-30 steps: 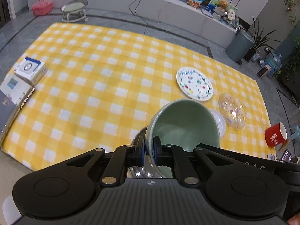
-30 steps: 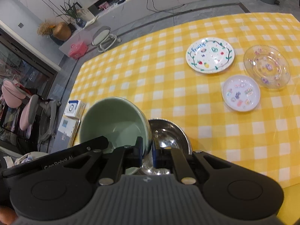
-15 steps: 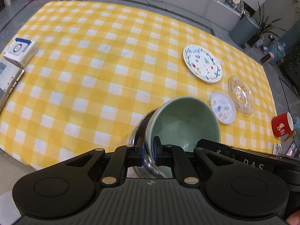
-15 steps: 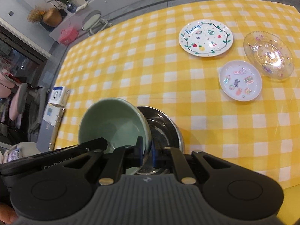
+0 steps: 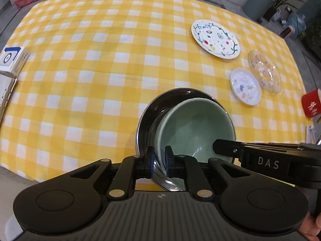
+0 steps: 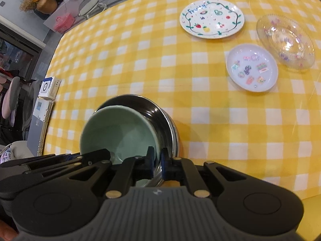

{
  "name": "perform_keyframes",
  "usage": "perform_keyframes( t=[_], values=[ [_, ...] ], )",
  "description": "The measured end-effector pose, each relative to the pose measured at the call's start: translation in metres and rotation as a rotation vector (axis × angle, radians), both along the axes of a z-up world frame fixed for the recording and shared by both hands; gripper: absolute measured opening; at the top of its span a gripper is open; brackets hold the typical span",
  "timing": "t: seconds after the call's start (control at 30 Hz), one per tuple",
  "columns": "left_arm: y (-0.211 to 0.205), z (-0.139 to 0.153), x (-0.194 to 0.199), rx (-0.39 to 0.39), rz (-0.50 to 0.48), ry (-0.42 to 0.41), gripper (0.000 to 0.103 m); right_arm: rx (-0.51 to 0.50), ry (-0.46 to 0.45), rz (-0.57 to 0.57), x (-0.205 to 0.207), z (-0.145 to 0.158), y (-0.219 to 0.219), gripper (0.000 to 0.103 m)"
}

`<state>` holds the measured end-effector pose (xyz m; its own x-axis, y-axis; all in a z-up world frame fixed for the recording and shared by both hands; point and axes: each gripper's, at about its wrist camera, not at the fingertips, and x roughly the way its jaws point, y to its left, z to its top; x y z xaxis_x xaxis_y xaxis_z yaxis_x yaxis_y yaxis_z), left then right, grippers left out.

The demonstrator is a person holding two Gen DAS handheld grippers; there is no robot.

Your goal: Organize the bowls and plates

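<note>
Pale green ceramic bowl (image 5: 192,128) tilted inside shiny steel bowl (image 5: 158,108), rim pinched by left gripper (image 5: 159,160) and right gripper (image 6: 157,161) on opposite sides, lower than before, on yellow checked cloth (image 5: 100,60).

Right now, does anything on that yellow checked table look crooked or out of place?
Only the green bowl: it sits tilted inside the steel bowl, leaning to one side instead of nesting flat. A hand-held gripper pinches its rim on each side. The three plates lie flat and apart, and nothing looks spilled or broken.
</note>
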<state>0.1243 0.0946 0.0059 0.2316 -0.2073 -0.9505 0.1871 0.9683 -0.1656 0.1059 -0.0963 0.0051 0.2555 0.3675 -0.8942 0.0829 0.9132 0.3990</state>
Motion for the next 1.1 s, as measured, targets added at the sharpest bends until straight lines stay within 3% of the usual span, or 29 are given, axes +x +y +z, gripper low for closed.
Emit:
perform_keyframes(
  t=[0.37, 0.53, 0.8, 0.97, 1.1],
  values=[
    [-0.007, 0.008, 0.006, 0.047, -0.04, -0.018, 0.011, -0.106, -0.065, 0.049, 0.004, 0.001, 0.014, 0.005],
    [-0.005, 0.023, 0.005, 0.029, -0.056, -0.058, 0.011, -0.119, -0.07, 0.058, 0.004, 0.002, 0.015, 0.007],
    [-0.001, 0.023, -0.001, -0.018, -0.037, -0.075, 0.016, -0.127, -0.134, 0.07, -0.002, 0.019, 0.014, 0.013],
    [-0.002, 0.03, -0.01, -0.025, -0.041, -0.148, 0.023, -0.155, -0.248, 0.072, -0.01, 0.041, 0.012, 0.023],
    [-0.005, 0.039, -0.02, -0.041, -0.043, -0.216, 0.028, -0.152, -0.296, 0.064, -0.016, 0.051, 0.004, 0.023]
  ],
)
